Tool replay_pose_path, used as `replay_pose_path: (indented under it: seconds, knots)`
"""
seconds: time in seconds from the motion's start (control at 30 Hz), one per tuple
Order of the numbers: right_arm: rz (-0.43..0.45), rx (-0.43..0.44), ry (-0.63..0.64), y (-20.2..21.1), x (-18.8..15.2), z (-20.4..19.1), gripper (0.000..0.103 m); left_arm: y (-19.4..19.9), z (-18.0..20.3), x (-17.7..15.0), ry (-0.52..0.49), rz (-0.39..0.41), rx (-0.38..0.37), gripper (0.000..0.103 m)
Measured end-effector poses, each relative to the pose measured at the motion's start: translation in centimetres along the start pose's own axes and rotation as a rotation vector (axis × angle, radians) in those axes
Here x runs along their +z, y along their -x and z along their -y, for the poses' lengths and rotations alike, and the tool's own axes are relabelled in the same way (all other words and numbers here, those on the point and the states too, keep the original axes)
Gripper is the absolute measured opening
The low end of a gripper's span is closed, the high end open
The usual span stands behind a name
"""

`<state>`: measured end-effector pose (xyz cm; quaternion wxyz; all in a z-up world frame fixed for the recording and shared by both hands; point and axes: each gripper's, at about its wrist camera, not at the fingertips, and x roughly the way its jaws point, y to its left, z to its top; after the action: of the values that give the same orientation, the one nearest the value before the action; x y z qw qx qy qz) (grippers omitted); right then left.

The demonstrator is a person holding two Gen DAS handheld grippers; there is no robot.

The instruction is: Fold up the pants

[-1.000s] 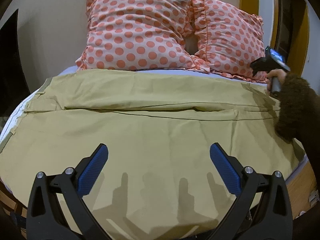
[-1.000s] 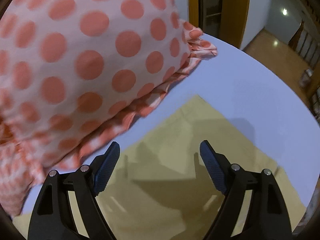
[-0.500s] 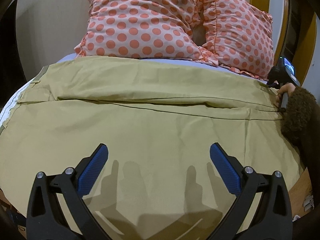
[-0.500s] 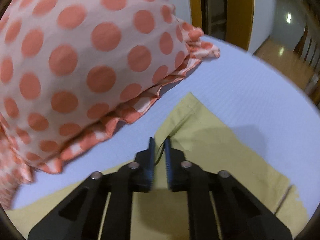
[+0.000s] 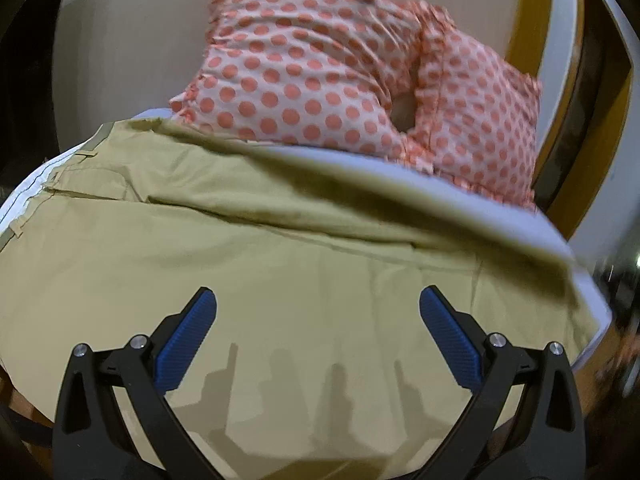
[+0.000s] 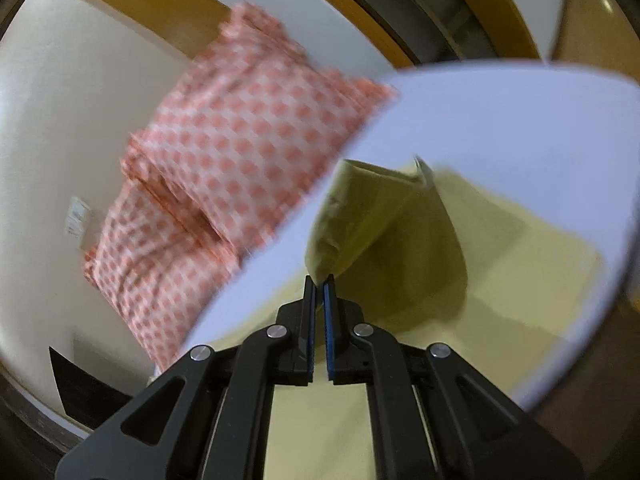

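Note:
Khaki pants [image 5: 256, 256] lie spread across the bed, waistband at the left. My left gripper [image 5: 318, 340] is open and empty, hovering above the near part of the pants. My right gripper [image 6: 319, 280] is shut on a far corner of the pants [image 6: 360, 216] and holds it lifted off the light blue sheet [image 6: 500, 120], so the cloth hangs in a peak. In the left wrist view the far edge of the pants is raised and blurred; the right gripper is out of that view.
Two pink polka-dot pillows [image 5: 320, 76] lean against the wall at the head of the bed; they also show in the right wrist view [image 6: 240, 160]. A yellow door frame [image 5: 552, 60] stands at the right. The bed's wooden edge [image 5: 600, 356] is at the near right.
My right gripper closed on the pants' far corner and has lifted it up and back toward me. The left gripper stayed open and shifted slightly; the right hand left its view.

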<state>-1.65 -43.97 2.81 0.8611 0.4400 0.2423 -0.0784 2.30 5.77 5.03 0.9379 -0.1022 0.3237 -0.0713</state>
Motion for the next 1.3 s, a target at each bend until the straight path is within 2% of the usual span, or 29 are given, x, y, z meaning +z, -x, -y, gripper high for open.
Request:
replay_pose_path:
  seconds: [0.07, 0.1, 0.13, 0.23, 0.3, 0.33, 0.37, 0.4, 0.43, 0.5, 0.6, 0.67, 0.73, 0.83, 0.9, 0.97, 1.0, 1.03, 1.07, 1.1, 1.17, 1.3]
  knots:
    - [-0.09, -0.017, -0.072, -1.5, -0.3, 1.4, 0.027, 0.4, -0.8, 0.8, 0.05, 0.01, -0.028, 0.101]
    - [-0.105, -0.021, -0.102, -1.4, -1.0, 1.6, 0.046, 0.5, -1.1, 1.1, 0.064, 0.015, -0.044, 0.101]
    - [-0.108, -0.013, -0.132, -1.7, -1.2, 2.0, 0.056, 0.7, -1.5, 1.5, 0.078, 0.022, -0.057, 0.101]
    - [-0.124, -0.011, -0.139, -2.2, -1.8, 2.3, 0.057, 0.9, -2.7, 2.4, 0.111, 0.032, -0.09, 0.101]
    - [-0.11, -0.022, -0.147, -2.2, -2.0, 2.8, 0.051, 0.6, -3.6, 3.1, 0.14, 0.027, -0.107, 0.101]
    - [-0.098, -0.028, -0.151, -2.2, -1.8, 3.2, 0.04, 0.2, -4.3, 3.7, 0.158, 0.019, -0.109, 0.101]
    - [-0.079, -0.034, -0.153, -2.5, -1.6, 3.3, 0.027, -0.2, -4.8, 4.3, 0.173, 0.011, -0.108, 0.101]
    - [-0.067, -0.043, -0.143, -2.5, -1.4, 3.5, 0.001, -0.7, -5.4, 4.9, 0.192, 0.002, -0.111, 0.101]
    - [-0.045, -0.05, -0.112, -2.5, -1.1, 3.3, 0.002, -1.3, -6.3, 5.9, 0.227, -0.012, -0.125, 0.101]
    - [0.019, 0.012, -0.104, -1.3, -0.5, 3.3, 0.002, -2.7, -7.8, 7.4, 0.3, -0.046, -0.145, 0.1]
    - [0.123, 0.077, -0.082, 0.7, 0.6, 3.0, 0.002, -5.8, -9.9, 9.9, 0.388, -0.104, -0.139, 0.087]
    - [0.137, 0.087, -0.075, 0.9, 1.1, 2.9, 0.002, -7.8, -11.0, 10.9, 0.408, -0.147, -0.097, 0.087]
    - [0.145, 0.097, -0.08, 0.8, 1.4, 3.2, 0.002, -9.5, -12.1, 11.6, 0.451, -0.169, -0.09, 0.087]
    - [0.152, 0.099, -0.091, 0.6, 1.6, 3.8, 0.002, -11.2, -13.1, 12.7, 0.487, -0.167, -0.069, 0.087]
    - [0.148, 0.1, -0.097, 0.1, 1.7, 4.2, 0.002, -12.7, -13.5, 13.8, 0.481, -0.178, -0.026, 0.086]
    - [0.148, 0.103, -0.102, -0.3, 1.8, 4.4, 0.002, -14.8, -14.3, 14.8, 0.497, -0.202, -0.002, 0.072]
    - [0.151, 0.105, -0.108, -0.5, 1.8, 4.5, 0.002, -15.8, -14.9, 15.1, 0.51, -0.217, 0.001, 0.054]
    - [0.152, 0.106, -0.109, -0.6, 1.8, 4.7, 0.002, -17.0, -15.6, 15.4, 0.529, -0.235, 0.0, 0.026]
    - [0.155, 0.106, -0.112, -0.7, 1.8, 4.7, 0.002, -17.5, -16.2, 15.5, 0.539, -0.244, 0.0, 0.01]
    - [0.153, 0.109, -0.115, -0.9, 1.8, 4.8, 0.002, -17.7, -16.7, 15.3, 0.557, -0.249, -0.003, 0.005]
    - [0.148, 0.11, -0.122, -0.9, 2.0, 5.0, 0.002, -15.2, -16.7, 14.7, 0.562, -0.201, -0.014, 0.004]
    - [0.18, 0.135, -0.116, 0.9, 2.5, 5.2, 0.002, -5.3, -14.4, 12.4, 0.445, -0.069, -0.024, 0.005]
